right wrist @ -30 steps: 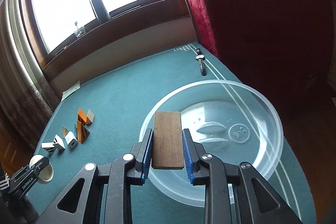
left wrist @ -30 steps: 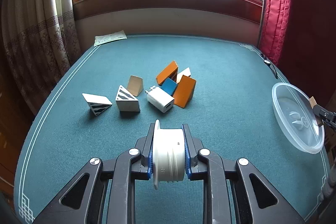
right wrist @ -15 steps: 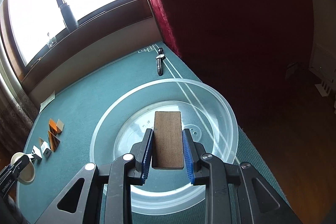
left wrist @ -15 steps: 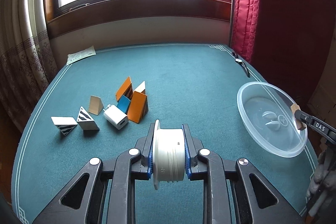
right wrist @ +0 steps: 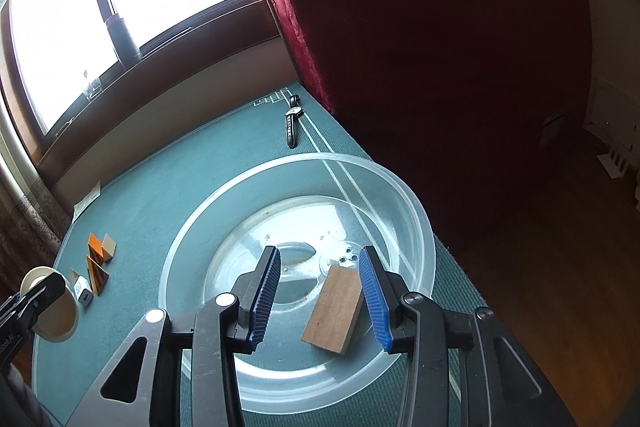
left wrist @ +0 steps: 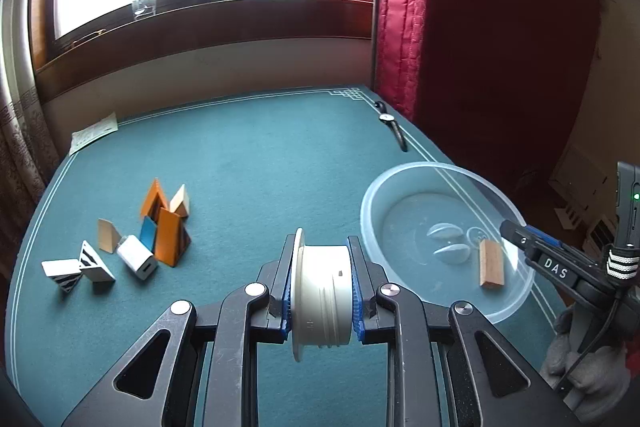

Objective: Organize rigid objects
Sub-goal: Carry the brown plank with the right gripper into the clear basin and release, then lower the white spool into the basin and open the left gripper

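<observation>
The right gripper (right wrist: 320, 291) hangs over the clear bowl (right wrist: 416, 219), its jaws opening. The wood block (right wrist: 334, 307) lies tilted in the bowl between the 2 blue pads (right wrist: 266, 291), free of the left one. A watch (right wrist: 292, 123) lies near the table's (right wrist: 168, 187) far right corner.

A brown wooden block (right wrist: 335, 307) lies tilted inside the clear plastic bowl (right wrist: 416, 211); a white spool (left wrist: 322, 301) sits clamped upright.
</observation>
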Tool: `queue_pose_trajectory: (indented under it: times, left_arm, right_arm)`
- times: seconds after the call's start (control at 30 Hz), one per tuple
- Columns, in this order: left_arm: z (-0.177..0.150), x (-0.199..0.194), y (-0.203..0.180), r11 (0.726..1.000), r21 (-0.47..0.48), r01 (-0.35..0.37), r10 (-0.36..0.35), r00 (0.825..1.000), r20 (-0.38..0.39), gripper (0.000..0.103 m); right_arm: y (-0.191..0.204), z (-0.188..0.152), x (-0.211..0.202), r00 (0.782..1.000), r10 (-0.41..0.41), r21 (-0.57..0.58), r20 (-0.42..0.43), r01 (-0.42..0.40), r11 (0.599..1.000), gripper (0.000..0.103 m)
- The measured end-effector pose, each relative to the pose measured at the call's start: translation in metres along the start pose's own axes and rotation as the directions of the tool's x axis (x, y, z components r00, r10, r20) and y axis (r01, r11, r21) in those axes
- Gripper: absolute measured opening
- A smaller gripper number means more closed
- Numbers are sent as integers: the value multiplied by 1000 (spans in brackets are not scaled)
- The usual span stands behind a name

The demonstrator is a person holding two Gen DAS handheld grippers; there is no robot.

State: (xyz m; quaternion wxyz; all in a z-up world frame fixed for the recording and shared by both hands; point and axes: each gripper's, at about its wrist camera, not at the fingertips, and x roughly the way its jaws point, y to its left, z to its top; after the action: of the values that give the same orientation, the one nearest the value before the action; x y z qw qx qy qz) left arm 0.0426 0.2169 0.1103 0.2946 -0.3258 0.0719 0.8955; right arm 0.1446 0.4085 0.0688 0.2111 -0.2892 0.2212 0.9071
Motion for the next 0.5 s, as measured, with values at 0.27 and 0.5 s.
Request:
queue_pose_trajectory:
  times: [0.27,0.5]
  left_arm:
    - [15,22,-40,991,24,135,-133,990,-49,23]
    - [20,37,-71,971,28,238,-234,966,-108,23]
  right_arm:
    - [-6,1,0,1000,-7,19,9,7,1000,57]
    - [-12,3,0,1000,-15,39,10,14,999,57]
